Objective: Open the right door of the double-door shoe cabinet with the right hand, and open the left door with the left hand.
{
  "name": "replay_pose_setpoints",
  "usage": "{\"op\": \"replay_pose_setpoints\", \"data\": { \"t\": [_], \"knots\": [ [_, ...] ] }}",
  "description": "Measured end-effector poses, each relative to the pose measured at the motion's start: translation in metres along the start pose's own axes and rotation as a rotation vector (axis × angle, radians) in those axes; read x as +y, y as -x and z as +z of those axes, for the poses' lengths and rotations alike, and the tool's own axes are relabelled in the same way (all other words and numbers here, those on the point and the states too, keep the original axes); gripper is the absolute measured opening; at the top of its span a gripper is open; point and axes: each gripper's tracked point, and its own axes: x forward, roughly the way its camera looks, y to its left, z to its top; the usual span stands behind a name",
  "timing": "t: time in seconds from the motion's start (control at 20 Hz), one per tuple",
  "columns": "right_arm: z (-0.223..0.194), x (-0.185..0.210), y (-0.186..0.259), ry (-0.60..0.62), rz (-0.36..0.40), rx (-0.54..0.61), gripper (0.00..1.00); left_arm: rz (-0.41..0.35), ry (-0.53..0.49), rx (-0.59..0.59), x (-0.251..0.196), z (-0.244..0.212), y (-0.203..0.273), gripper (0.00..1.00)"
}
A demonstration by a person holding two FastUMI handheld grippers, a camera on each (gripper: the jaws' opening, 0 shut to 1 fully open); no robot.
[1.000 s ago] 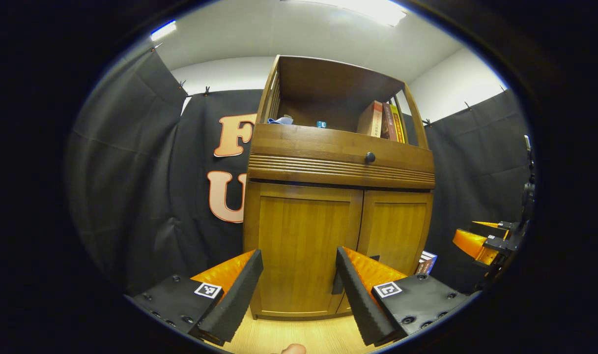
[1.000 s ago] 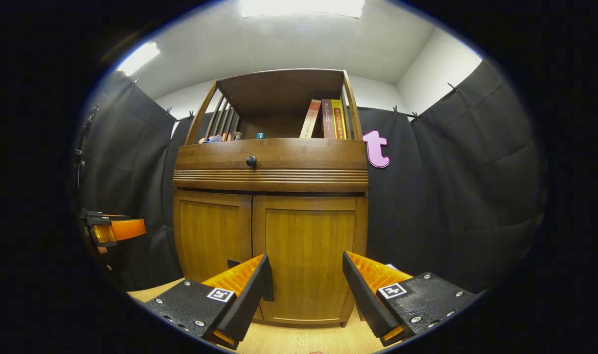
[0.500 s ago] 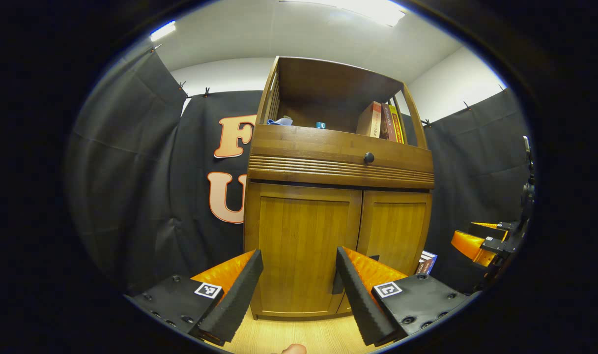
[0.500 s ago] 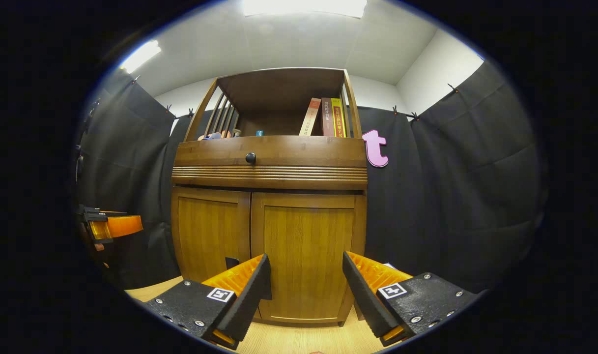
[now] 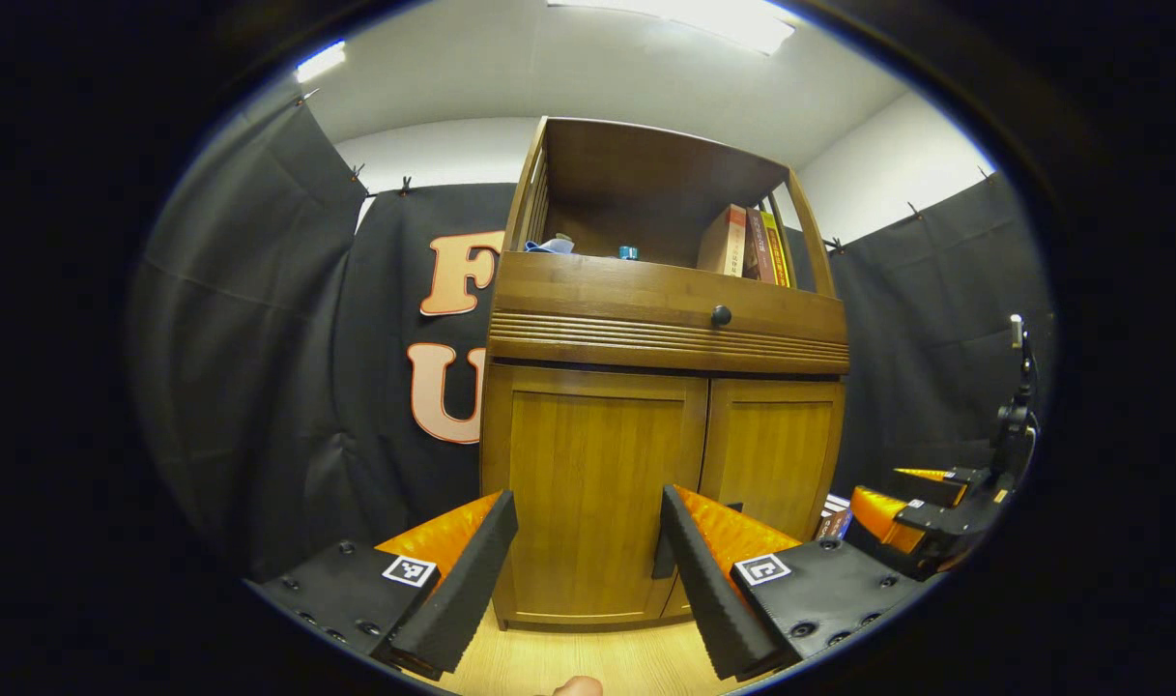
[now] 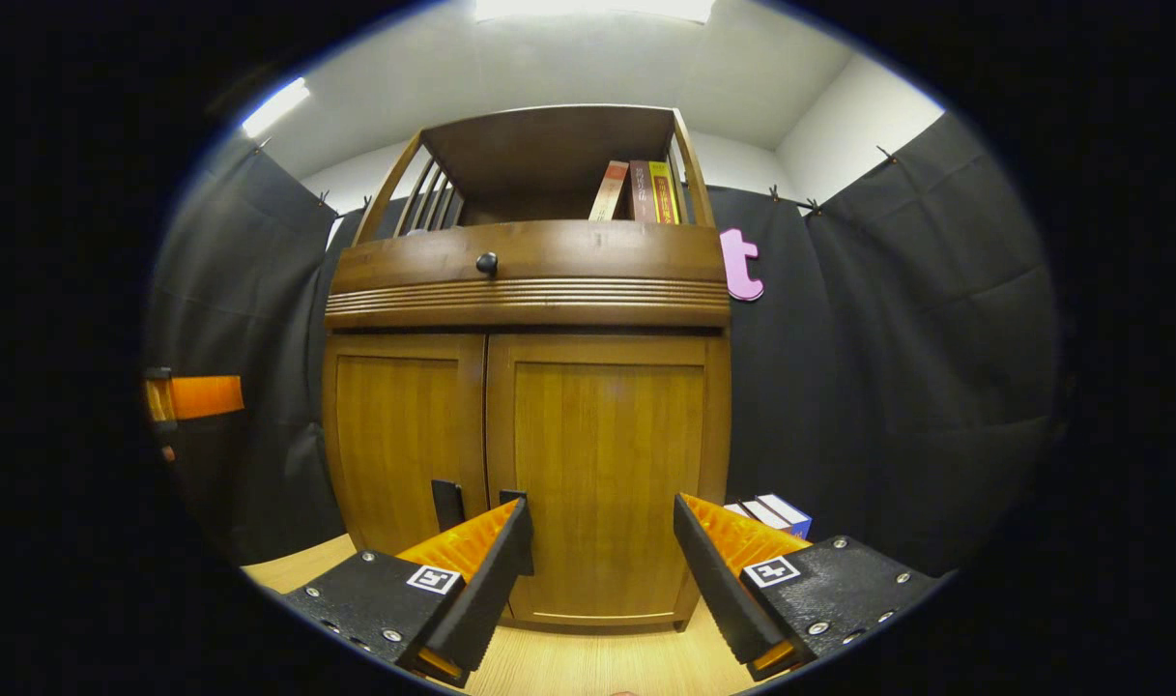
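The right gripper [image 6: 602,561] is facing the shoe cabinet [image 6: 525,290] squarely, its jaws standing wide and holding nothing. The right door [image 6: 607,474] is lying straight ahead of it, filling the gap between the fingers, and is sitting closed. That door's handle [image 6: 512,498], a short dark upright bar at the inner edge by the centre seam, is showing just above the tip of this gripper's left finger, so it lies ahead and slightly to the left of the gripper's midline. Its long axis is running vertical, while the jaws are opening sideways, which should suit a pinch across the bar once the gripper shifts a little left and forward.

The left gripper [image 5: 588,570] is likewise gaping wide and empty, with the closed left door [image 5: 592,483] ahead between its fingers. The left door's handle [image 6: 446,505] is standing just left of the seam. In the left gripper view a dark handle is peeking behind the tip of the right finger.

Judging by how the cabinet is sitting in each view, the right gripper is the nearer of the two.
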Motion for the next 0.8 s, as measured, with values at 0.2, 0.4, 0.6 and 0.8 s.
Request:
{"op": "replay_pose_setpoints", "data": {
  "t": [0.2,0.4,0.6,0.8],
  "knots": [
    [-0.031,0.012,-0.015,0.010,-0.016,0.027,0.91,0.003,0.000,-0.004,0.004,0.002,0.000,0.96],
    [-0.061,0.035,-0.032,-0.028,0.012,0.048,0.91,0.014,-0.007,-0.009,0.007,0.001,0.001,0.99],
    [-0.089,0.051,-0.055,-0.040,0.021,0.073,0.91,0.011,-0.012,0.004,0.012,-0.003,0.000,0.94],
    [-0.100,0.067,-0.079,-0.052,0.052,0.088,1.00,0.020,-0.025,0.002,0.018,-0.005,-0.001,0.95]
  ]
}}
